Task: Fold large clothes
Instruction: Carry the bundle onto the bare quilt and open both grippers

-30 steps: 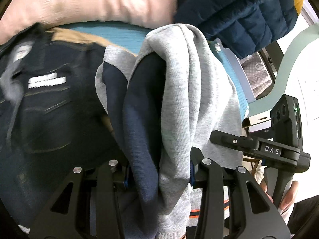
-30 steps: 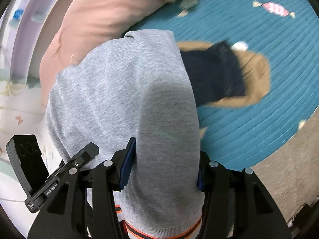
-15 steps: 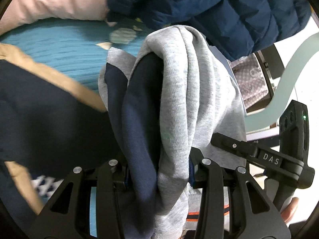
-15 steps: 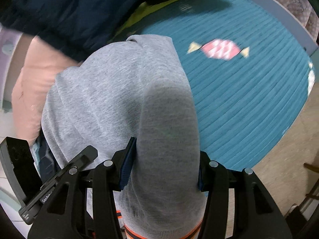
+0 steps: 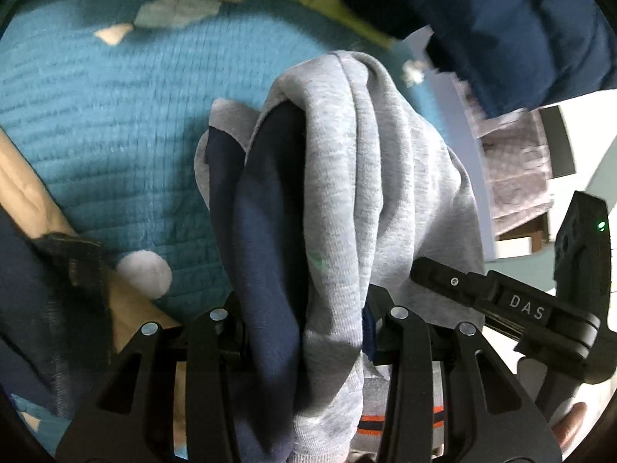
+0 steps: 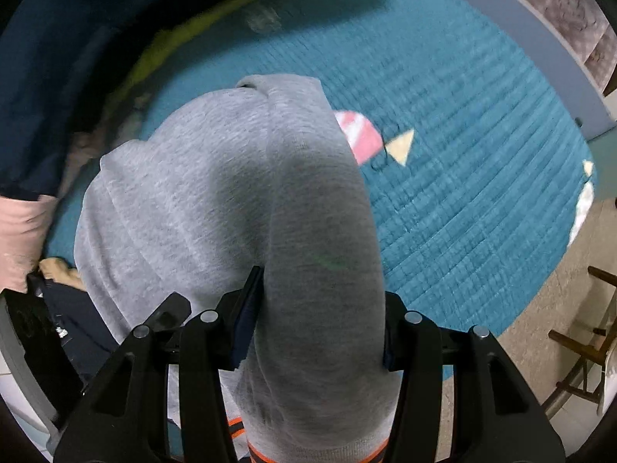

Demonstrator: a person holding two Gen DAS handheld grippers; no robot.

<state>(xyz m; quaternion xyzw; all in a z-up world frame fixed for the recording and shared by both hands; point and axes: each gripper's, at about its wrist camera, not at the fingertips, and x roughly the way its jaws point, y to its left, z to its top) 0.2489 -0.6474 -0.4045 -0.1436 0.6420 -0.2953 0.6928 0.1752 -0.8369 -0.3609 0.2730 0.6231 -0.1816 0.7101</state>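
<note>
Grey knit is bunching through both hand-held grippers right now: the sweatshirt [image 5: 347, 193] is hanging in the air, not lying on anything. Left hand-held gripper [image 5: 304, 332] is clamping a thick wad of grey fabric plus a navy panel; right hand-held gripper [image 6: 316, 320] is clamping a rounded grey fold. Both sets of jaws are pressing cloth from either side, no gap showing.

Step, as I'm reading it: carrying the garment to a laying spot, fold itself not started. Teal quilted blanket [image 6: 462, 193] is lying ahead of and below both grippers, looking like the likely landing area.

Next move is probably calling for: spreading the two grippers apart to pull the fabric taut, then lowering it flat onto the blanket. Watch the dark blue puffy jacket [image 5: 520, 19] ahead and to the right of the left gripper, and the dark clothing [image 5: 46, 289] beside a tan piece off its left side; both are crowding the space.

Look of the sweatshirt: heather grey, soft, heavy, navy on the inside or a second panel, orange-striped hem [image 6: 250, 447] showing just under the right gripper. Overall shape is not readable while it's wadded.
</note>
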